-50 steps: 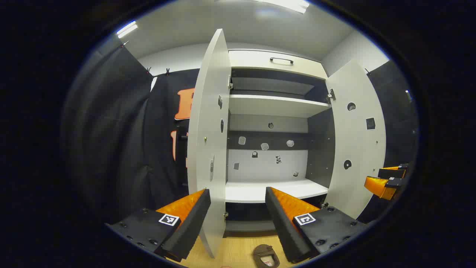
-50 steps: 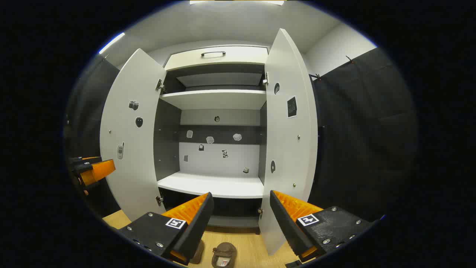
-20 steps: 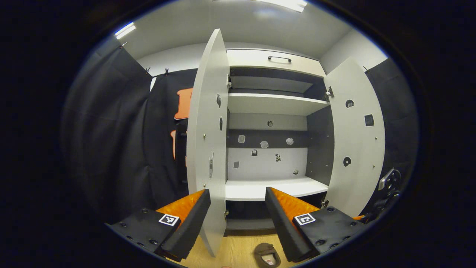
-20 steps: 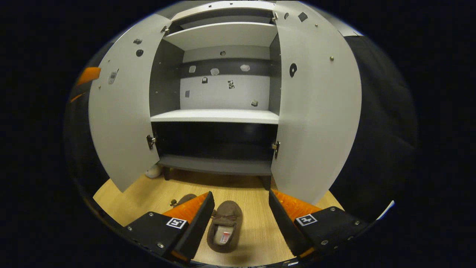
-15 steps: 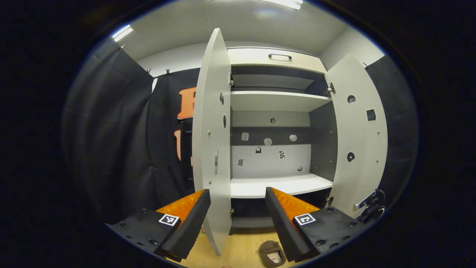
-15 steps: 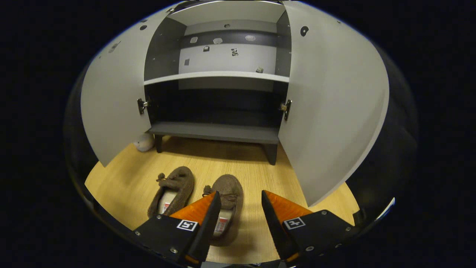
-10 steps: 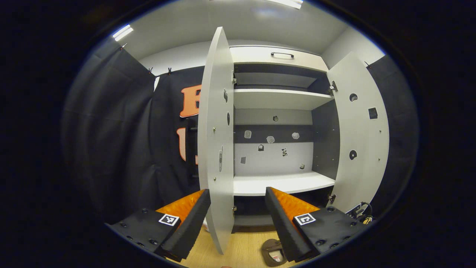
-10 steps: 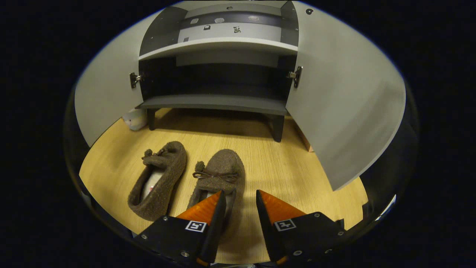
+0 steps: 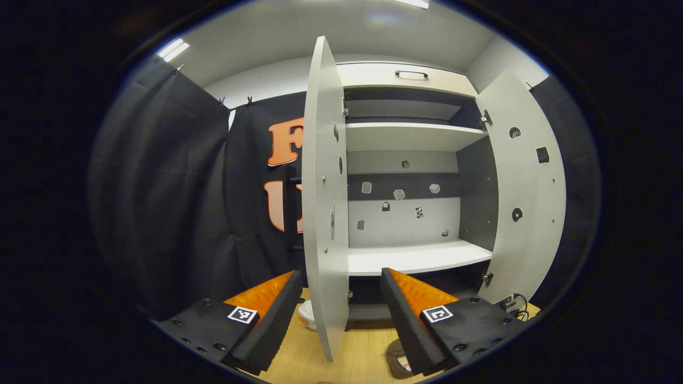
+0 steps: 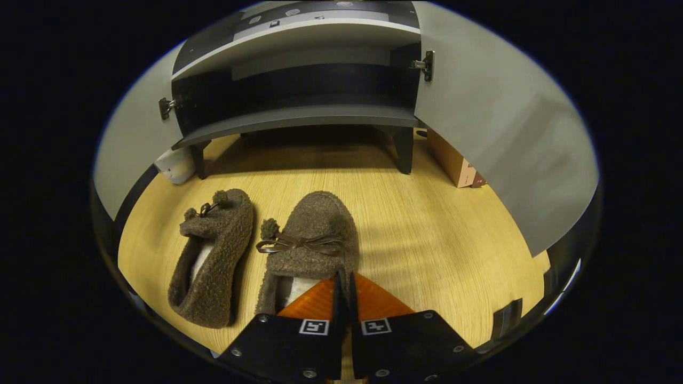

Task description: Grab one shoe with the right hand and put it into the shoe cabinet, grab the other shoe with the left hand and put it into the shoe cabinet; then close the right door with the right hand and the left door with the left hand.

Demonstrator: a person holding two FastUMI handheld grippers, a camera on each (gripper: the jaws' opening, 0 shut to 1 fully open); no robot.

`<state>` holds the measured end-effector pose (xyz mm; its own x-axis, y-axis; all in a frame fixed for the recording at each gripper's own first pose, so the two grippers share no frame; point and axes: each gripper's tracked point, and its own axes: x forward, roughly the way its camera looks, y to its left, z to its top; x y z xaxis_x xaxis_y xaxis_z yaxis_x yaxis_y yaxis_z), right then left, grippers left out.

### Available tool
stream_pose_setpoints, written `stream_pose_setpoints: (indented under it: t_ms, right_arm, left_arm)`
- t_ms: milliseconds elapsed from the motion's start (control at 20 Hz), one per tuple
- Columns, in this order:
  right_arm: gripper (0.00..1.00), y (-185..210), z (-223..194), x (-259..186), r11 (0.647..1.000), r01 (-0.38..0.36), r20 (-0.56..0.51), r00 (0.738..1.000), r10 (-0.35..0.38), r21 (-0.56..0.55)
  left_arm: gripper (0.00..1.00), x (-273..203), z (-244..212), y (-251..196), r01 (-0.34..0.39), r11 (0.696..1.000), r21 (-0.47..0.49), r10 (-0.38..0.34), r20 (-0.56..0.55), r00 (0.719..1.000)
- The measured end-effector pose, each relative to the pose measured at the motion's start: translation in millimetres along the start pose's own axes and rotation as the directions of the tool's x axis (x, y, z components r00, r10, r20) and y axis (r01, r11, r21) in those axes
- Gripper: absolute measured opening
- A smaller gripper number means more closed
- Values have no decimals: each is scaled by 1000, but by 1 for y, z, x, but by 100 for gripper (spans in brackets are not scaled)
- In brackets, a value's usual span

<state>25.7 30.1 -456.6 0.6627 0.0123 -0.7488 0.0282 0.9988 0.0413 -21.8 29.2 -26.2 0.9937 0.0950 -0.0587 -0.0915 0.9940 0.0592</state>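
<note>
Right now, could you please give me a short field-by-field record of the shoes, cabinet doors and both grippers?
right shoe: on the wooden floor, its edge pinched by the right gripper
left shoe: on the floor beside it, untouched
cabinet doors: left door and right door both open
left gripper: open, empty, facing the cabinet

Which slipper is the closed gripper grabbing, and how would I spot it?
Start at the open shoe cabinet; two brown slippers lie on the wooden floor before it. The right gripper pinches the right slipper, with a flat bow; its neighbour lies untouched.
</note>
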Motion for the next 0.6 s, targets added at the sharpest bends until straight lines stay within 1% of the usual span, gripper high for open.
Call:
stream_pose_setpoints:
  t_ms: [50, 100, 200, 250, 300, 400, 450, 600]
  right_arm:
    - [4, 1, 6, -2, 1000, -5, 6, 1000, 5, 17]
    - [3, 1, 14, -7, 1000, -4, 22, 1000, 4, 27]
    - [1, 2, 36, -23, 1000, 0, 59, 998, -1, 7]
    - [1, 6, 47, -32, 1000, -11, 79, 997, 11, 1]
    - [1, 10, 60, -42, 1000, -23, 96, 995, 23, 1]
    - [1, 17, 91, -58, 999, -46, 140, 989, 44, 12]
    - [1, 21, 107, -67, 998, -54, 168, 984, 51, 16]
    - [1, 33, 162, -96, 996, -88, 241, 967, 81, 20]
  left_arm:
    - [97, 0, 0, -1, 3, 1000, -2, -3, 0, 1000]
    - [94, 1, 0, -2, 6, 1000, -4, -6, 1, 1000]
    - [94, 0, 1, -4, 10, 1000, -11, -10, 6, 1000]
    - [96, 0, 1, -5, 15, 1000, -16, -15, 8, 1000]
    - [94, 0, 1, -7, 20, 1000, -19, -20, 9, 1000]
    - [94, -1, 2, -7, 23, 1000, -17, -23, 15, 1000]
    - [97, 0, 3, -7, 23, 1000, -16, -23, 19, 1000]
    - [94, 1, 6, -8, 28, 999, -32, -27, 28, 999]
